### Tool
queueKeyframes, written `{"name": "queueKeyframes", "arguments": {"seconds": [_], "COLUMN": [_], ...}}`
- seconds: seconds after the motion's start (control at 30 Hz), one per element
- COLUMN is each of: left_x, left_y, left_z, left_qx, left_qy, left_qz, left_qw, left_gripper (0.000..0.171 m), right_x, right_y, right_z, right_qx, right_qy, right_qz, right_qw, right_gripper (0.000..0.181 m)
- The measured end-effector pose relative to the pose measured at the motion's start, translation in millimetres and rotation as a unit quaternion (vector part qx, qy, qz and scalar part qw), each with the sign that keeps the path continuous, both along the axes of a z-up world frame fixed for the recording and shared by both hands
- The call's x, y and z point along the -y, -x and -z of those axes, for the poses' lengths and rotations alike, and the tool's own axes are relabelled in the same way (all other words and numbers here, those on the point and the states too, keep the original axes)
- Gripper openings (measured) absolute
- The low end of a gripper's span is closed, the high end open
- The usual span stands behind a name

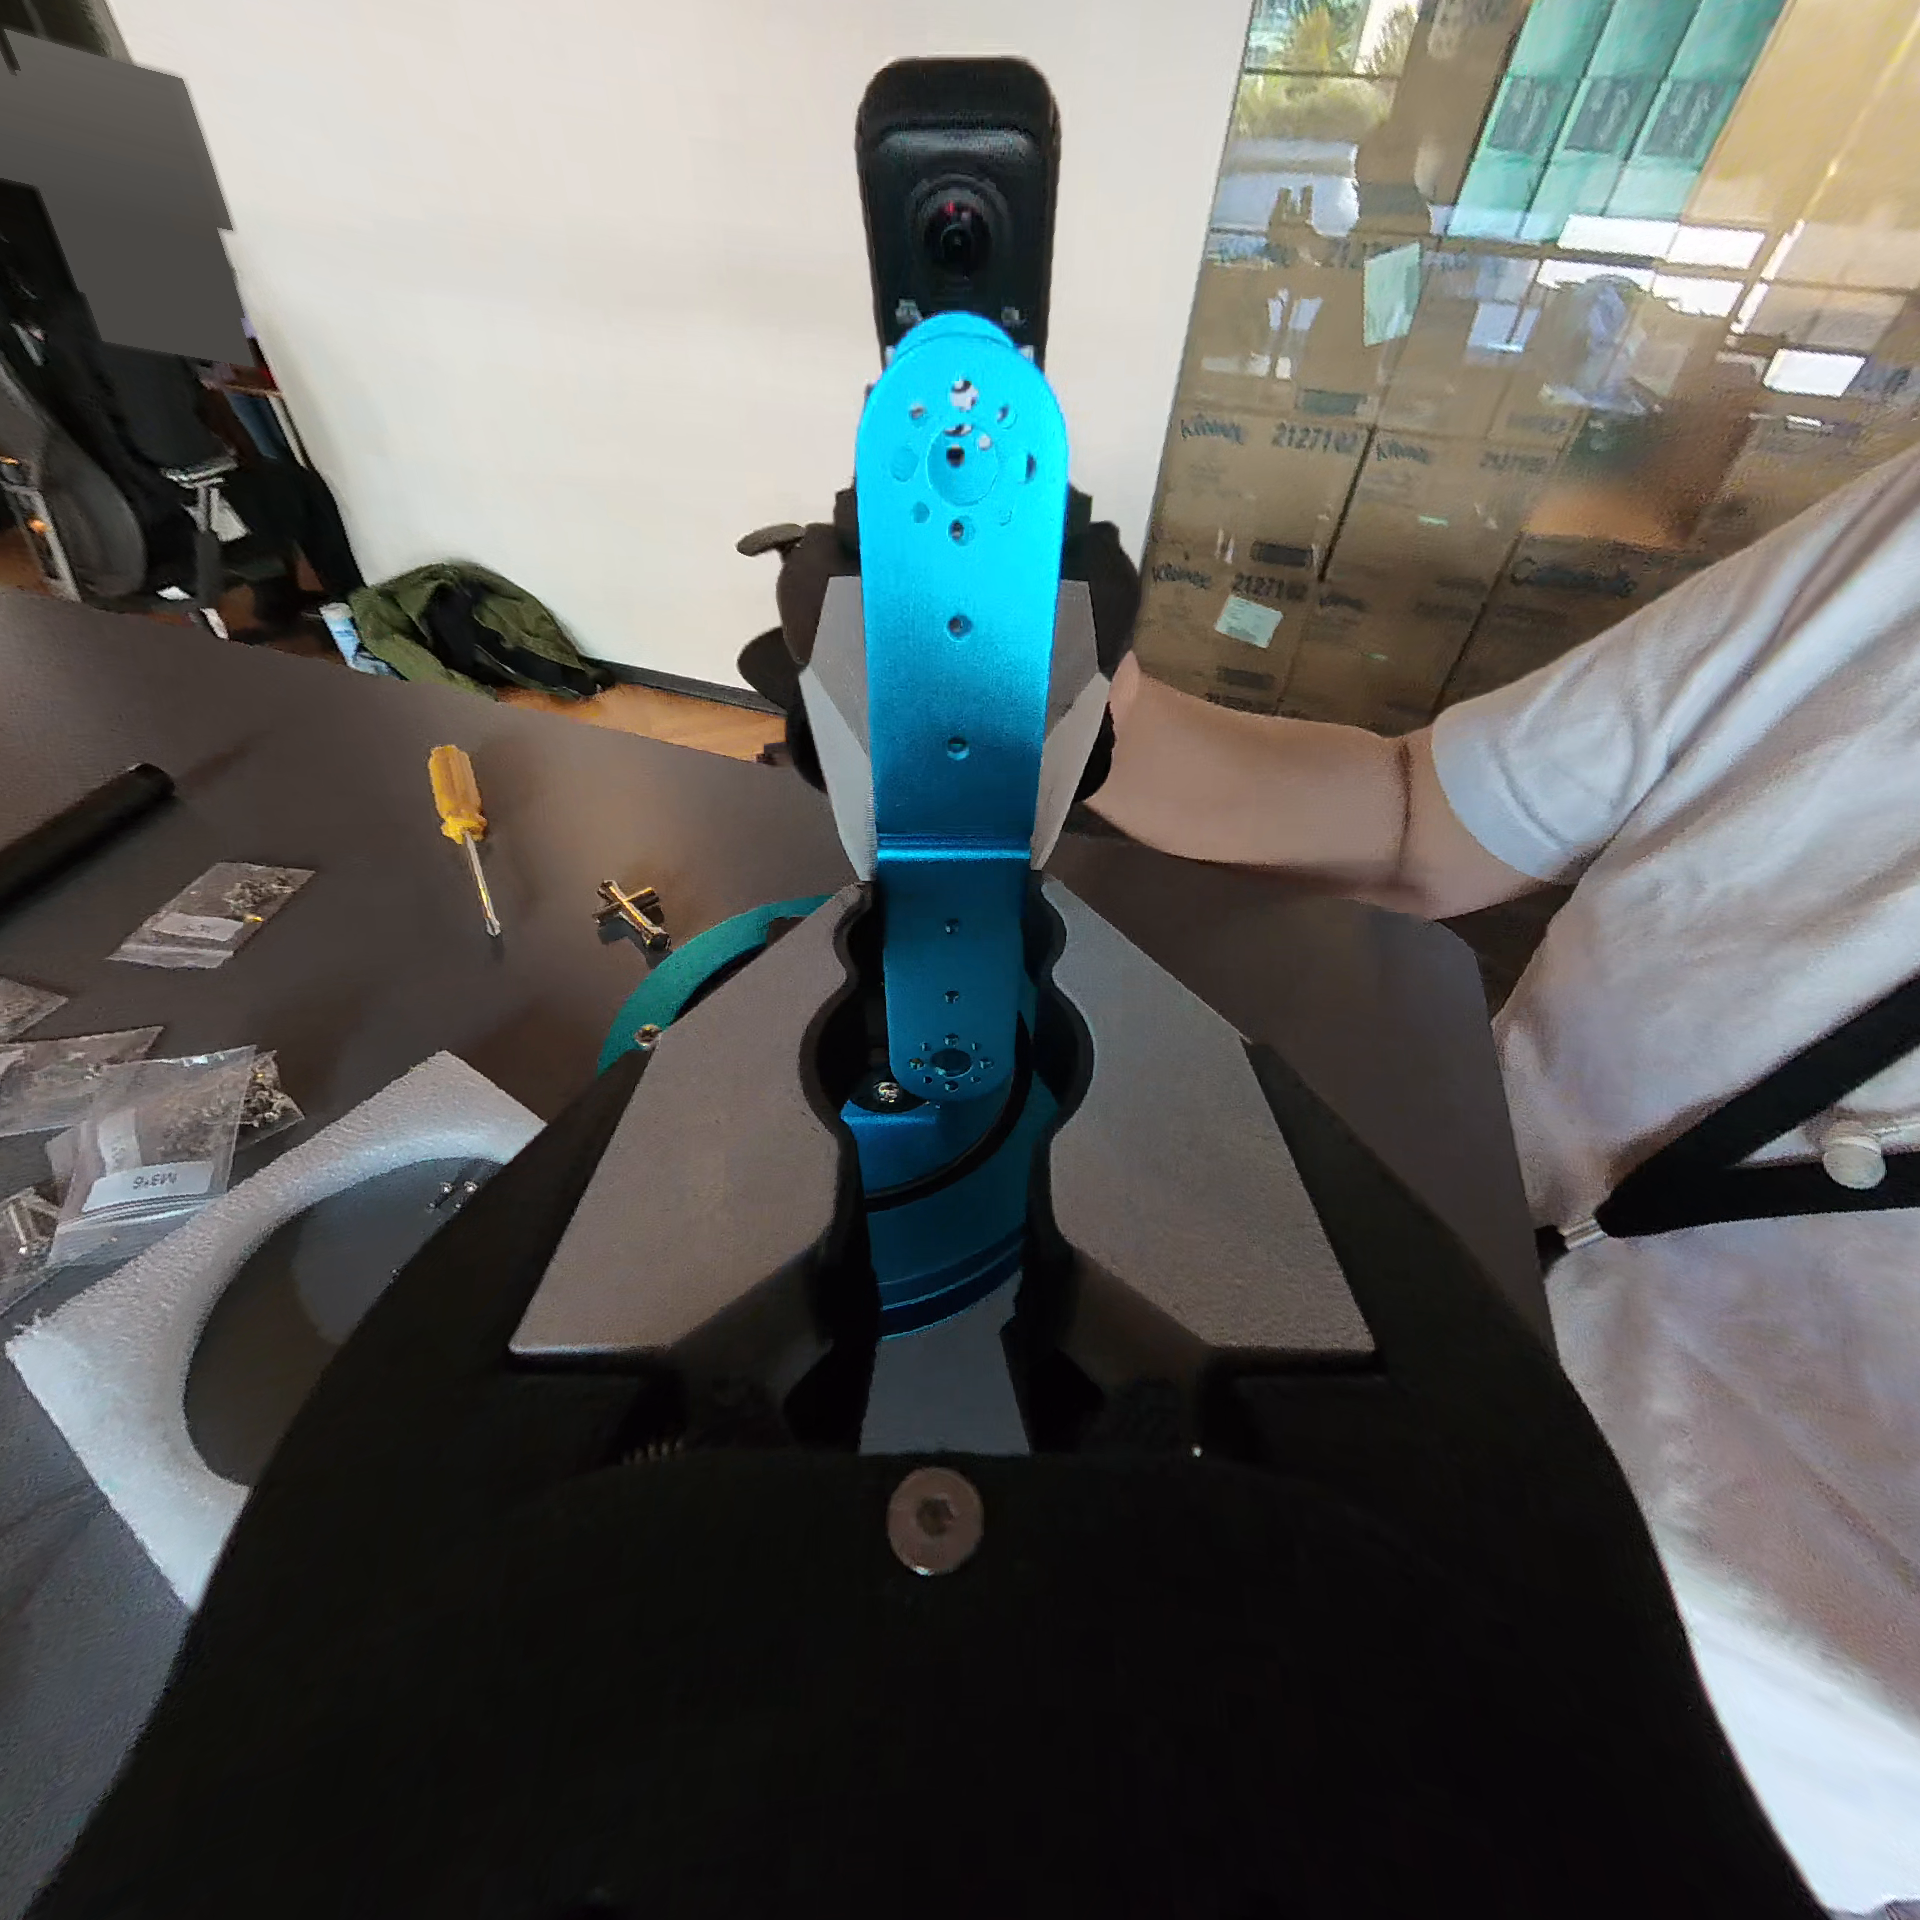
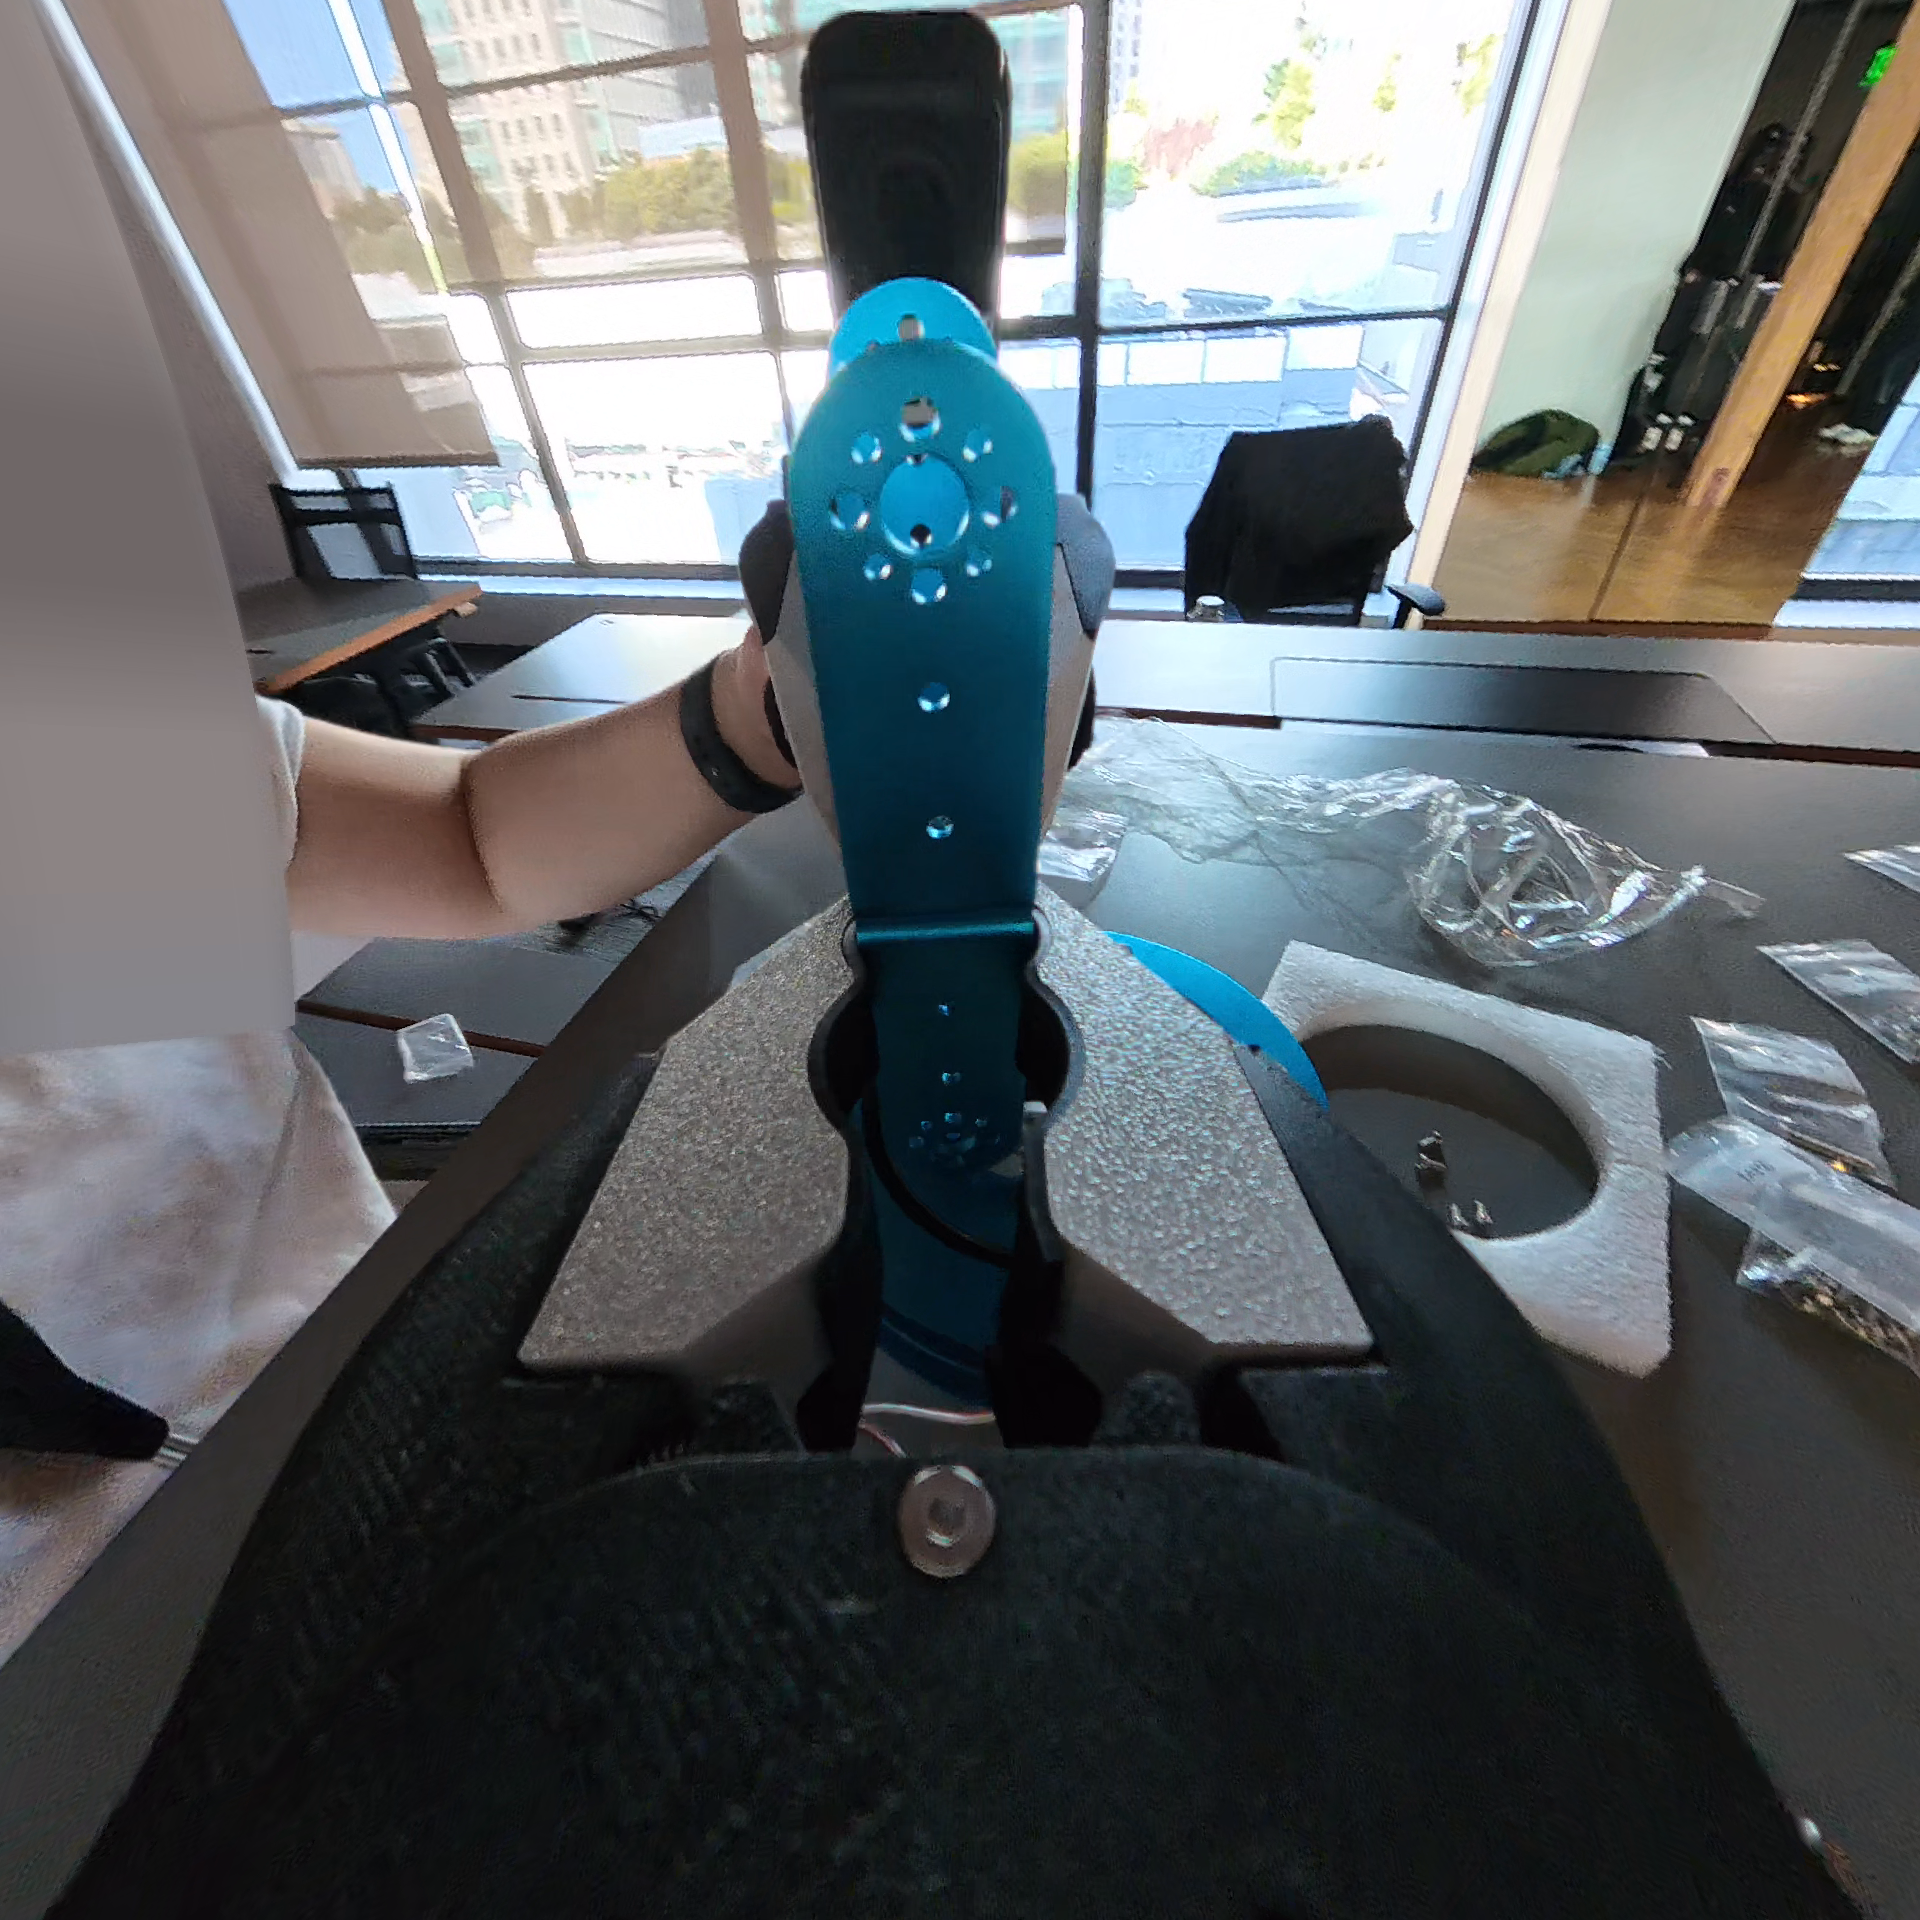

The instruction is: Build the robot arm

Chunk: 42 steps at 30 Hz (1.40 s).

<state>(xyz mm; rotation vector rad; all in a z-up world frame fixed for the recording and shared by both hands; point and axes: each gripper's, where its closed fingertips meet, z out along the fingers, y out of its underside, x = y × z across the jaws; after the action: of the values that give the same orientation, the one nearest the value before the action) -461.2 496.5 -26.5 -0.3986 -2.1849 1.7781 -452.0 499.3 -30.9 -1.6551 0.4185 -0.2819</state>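
Observation:
A blue metal bracket (image 1: 956,665) with rows of holes stands upright between my two grippers, which face each other. My left gripper (image 1: 951,904) is shut on its lower bent part, above a blue round base (image 1: 935,1268) on the dark table (image 1: 1299,1018). The right gripper's grey fingers (image 1: 1075,717) show behind the upright plate. In the right wrist view my right gripper (image 2: 945,925) is shut on the same bracket (image 2: 925,748) from the other side, with the left gripper's fingers (image 2: 1075,623) behind it. A blue disc (image 2: 1236,997) lies under the fingers.
A yellow screwdriver (image 1: 457,800), a metal cross wrench (image 1: 629,909), bags of screws (image 1: 156,1122) and a white foam block (image 1: 114,1382) lie at the left. The right wrist view shows the foam (image 2: 1621,1278), crumpled clear plastic (image 2: 1507,862) and small bags (image 2: 1797,1091). A person's forearm (image 1: 1299,800) reaches in. My two grippers' fingertips are within a few centimetres of each other. Both grippers' tips are roughly 20 cm from the foam (image 2: 1621,1278). It is also in sight in the left wrist view (image 1: 401,1104).

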Motion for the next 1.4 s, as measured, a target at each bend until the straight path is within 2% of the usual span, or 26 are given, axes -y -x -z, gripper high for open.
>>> {"name": "queueKeyframes", "arguments": {"seconds": [0.23,0.37,0.57,0.77,0.9,1.07,1.17,1.4], "left_x": [2.8,2.1,2.0,2.7,1.6,3.0,7.8,16.5], "left_y": [-1.2,-0.2,-0.2,-2.7,-1.9,0.1,-1.7,0.4], "left_z": [0.1,1.0,3.1,4.1,13.2,0.4,-3.8,-5.5], "left_qx": [-0.037,-0.024,-0.042,-0.069,-0.078,-0.071,-0.055,-0.086], "left_qy": [0.022,0.021,0.027,0.031,0.022,0.021,0.001,-0.064], "left_qz": [0.022,0.022,0.024,0.021,0.022,0.019,0.014,0.004], "left_qw": [0.999,0.999,0.998,0.997,0.996,0.997,0.998,0.994], "left_gripper": [0.025,0.025,0.025,0.025,0.025,0.025,0.025,0.025], "right_x": [6.7,16.6,25.4,24.3,23.7,24.3,29.0,36.6], "right_y": [-1.8,1.6,11.4,9.0,9.8,12.1,9.9,11.6], "right_z": [3.9,10.6,14.7,16.1,24.8,13.8,10.2,9.4], "right_qx": [0.001,0.003,-0.022,-0.04,-0.043,-0.032,-0.036,-0.069], "right_qy": [0.026,0.038,0.022,0.026,0.042,0.037,0.05,0.014], "right_qz": [0.048,0.068,0.05,0.046,0.049,0.054,0.052,0.034], "right_qw": [0.998,0.997,0.998,0.998,0.997,0.997,0.997,0.997], "right_gripper": [0.023,0.034,0.026,0.026,0.026,0.026,0.026,0.025]}}
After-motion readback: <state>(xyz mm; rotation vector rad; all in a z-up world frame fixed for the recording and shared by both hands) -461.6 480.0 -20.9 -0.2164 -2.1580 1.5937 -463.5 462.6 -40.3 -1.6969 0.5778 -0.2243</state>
